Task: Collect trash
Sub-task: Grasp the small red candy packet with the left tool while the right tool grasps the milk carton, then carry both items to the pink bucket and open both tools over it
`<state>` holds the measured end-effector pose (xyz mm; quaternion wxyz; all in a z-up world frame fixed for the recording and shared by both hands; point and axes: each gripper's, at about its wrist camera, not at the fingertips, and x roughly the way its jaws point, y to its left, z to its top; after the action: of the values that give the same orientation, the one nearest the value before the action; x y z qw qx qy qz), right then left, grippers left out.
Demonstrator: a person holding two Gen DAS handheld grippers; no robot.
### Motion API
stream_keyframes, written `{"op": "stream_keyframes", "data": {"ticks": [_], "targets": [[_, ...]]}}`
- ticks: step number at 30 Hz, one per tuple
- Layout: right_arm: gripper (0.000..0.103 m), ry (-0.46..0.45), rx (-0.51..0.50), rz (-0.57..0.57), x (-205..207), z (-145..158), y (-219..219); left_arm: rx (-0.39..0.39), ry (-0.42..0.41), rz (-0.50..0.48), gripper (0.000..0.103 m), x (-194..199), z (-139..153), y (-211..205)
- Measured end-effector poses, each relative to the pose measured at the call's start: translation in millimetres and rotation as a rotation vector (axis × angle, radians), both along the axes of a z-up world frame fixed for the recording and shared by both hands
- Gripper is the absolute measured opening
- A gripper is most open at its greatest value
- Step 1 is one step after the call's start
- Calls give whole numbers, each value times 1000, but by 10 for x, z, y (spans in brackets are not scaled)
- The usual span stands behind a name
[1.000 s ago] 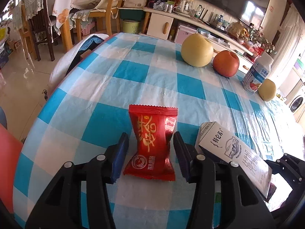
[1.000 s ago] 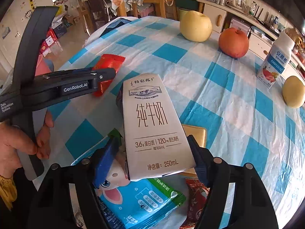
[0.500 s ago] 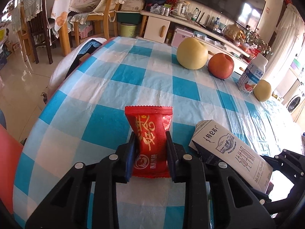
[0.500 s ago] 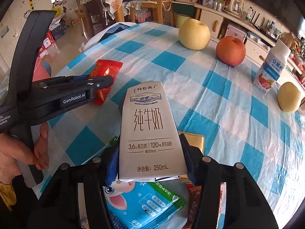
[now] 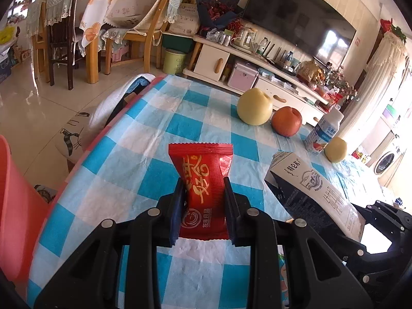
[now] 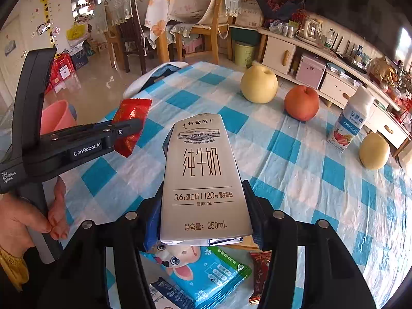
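Note:
My left gripper [image 5: 203, 195] is shut on a red snack wrapper [image 5: 203, 180] and holds it above the blue-and-white checked tablecloth [image 5: 154, 134]. The wrapper also shows in the right wrist view [image 6: 131, 121], pinched in the left gripper [image 6: 128, 128] off the table. My right gripper [image 6: 206, 206] is shut on a white milk carton [image 6: 203, 175] and holds it lifted over the table; the carton also shows in the left wrist view [image 5: 316, 188]. A blue packet with a cartoon pig [image 6: 200, 270] and a small red wrapper [image 6: 258, 275] lie under the carton.
A yellow pear [image 6: 258, 83], a red apple [image 6: 301, 103], a yogurt bottle [image 6: 350, 121] and a second pear [image 6: 373, 150] stand at the far side of the table. A pink bin [image 5: 13, 206] stands on the floor at the left. Chairs stand beyond.
My left gripper closed on the red wrapper and lifted it off the table. My right gripper tightened on the milk carton and raised it.

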<state>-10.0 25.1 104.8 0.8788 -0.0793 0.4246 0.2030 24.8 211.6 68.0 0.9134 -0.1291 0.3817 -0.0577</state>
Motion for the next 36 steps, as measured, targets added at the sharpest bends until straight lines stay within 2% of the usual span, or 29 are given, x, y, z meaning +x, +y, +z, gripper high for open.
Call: {"op": "stream_keyframes", "data": {"ticks": [11, 20, 28, 32, 36], "targets": [[56, -48, 35, 76, -173, 236, 439, -37, -89, 155, 30, -321, 281, 539], [56, -42, 97, 167, -292, 353, 925, -59, -135, 336, 30, -600, 444, 1099], [56, -48, 125, 271, -384, 452, 1552, -112, -114, 536, 30, -770, 422, 1725], [56, -29, 110, 305, -417, 361, 1852, -153, -99, 636, 30, -833, 364, 2032], [57, -15, 134, 337, -419, 295, 2160, -143, -87, 724, 30, -913, 328, 2255]]}}
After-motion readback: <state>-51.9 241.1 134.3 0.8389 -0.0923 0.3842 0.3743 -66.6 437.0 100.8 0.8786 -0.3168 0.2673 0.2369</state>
